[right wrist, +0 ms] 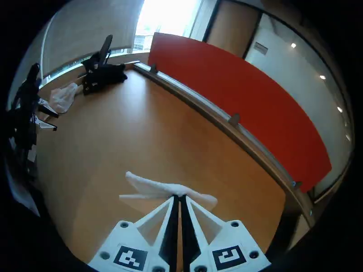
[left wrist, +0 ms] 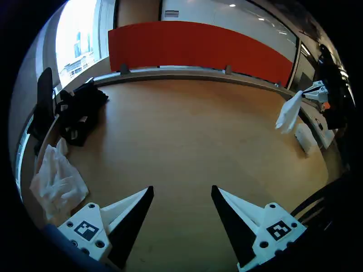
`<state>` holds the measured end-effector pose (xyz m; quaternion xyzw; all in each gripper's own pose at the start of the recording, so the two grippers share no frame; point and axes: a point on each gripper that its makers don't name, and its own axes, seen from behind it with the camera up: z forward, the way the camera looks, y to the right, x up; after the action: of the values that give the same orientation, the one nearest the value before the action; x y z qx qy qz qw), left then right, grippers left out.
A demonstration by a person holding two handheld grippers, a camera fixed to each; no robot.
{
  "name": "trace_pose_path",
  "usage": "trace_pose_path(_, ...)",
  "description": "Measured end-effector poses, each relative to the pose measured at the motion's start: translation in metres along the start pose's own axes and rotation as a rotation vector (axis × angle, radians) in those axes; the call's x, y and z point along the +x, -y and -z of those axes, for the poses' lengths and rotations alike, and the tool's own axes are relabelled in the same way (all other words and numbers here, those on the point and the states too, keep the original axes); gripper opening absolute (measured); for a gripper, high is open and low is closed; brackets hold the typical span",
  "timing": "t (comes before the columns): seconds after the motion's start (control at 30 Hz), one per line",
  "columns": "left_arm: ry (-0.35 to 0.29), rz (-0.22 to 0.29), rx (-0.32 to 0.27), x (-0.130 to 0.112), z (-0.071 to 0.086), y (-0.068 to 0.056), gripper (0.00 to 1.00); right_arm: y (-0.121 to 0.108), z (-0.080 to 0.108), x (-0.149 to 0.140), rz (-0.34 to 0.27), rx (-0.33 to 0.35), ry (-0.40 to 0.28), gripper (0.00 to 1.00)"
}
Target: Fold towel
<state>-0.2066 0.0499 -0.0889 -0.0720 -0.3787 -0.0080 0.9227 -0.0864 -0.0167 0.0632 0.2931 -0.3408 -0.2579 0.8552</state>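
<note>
The right tool [right wrist: 178,198] is clenched on the towel [right wrist: 168,188], both fingers pressed together on a bunched part of the white cloth, which spreads to either side of the tips above the wood. In the left gripper view the same towel droops from that tool near the far right edge, and I cannot tell whether its lower end touches down. The left tool [left wrist: 181,188] is released, its fingers spread wide with nothing between them, hovering low over bare wood well apart from the towel. I judge this to be the opening step: the towel is held up by one point, not yet laid flat, and no fold is made. The next move likely calls for bringing the cloth toward the middle and having the free tool catch a corner or edge, so the two can draw it flat — a limp cloth held at one bunched spot will not spread by itself. The surface [left wrist: 181,127] is a broad desk of warm brown wood, with a raised rail [left wrist: 181,75] and a red partition [left wrist: 199,45] along its far side. At its left end lie a heap of crumpled white cloths [left wrist: 56,181] and a black bag [left wrist: 79,111], beside a dark chair [left wrist: 44,90]; a small white box [left wrist: 306,138] sits near the right end. Beyond are a bright window [left wrist: 77,45] and ceiling lights [left wrist: 232,5].
</note>
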Motion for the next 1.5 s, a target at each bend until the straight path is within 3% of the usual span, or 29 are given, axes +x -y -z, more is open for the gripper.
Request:
trace_pose_path(0.9,0.02,-0.022,0.009,-0.001,-0.001,-0.009,0.94,-0.112,0.036,-0.071,-0.054,-0.141,0.116,0.12)
trace_pose_path(1.27,0.021,-0.036,0.007,0.001,-0.001,-0.013,0.94,-0.142,0.051,-0.088,-0.066,-0.18,0.15,0.11)
trace_pose_path(1.5,0.022,-0.04,0.005,0.002,0.0,-0.016,0.94,-0.15,0.058,-0.096,-0.077,-0.191,0.158,0.11)
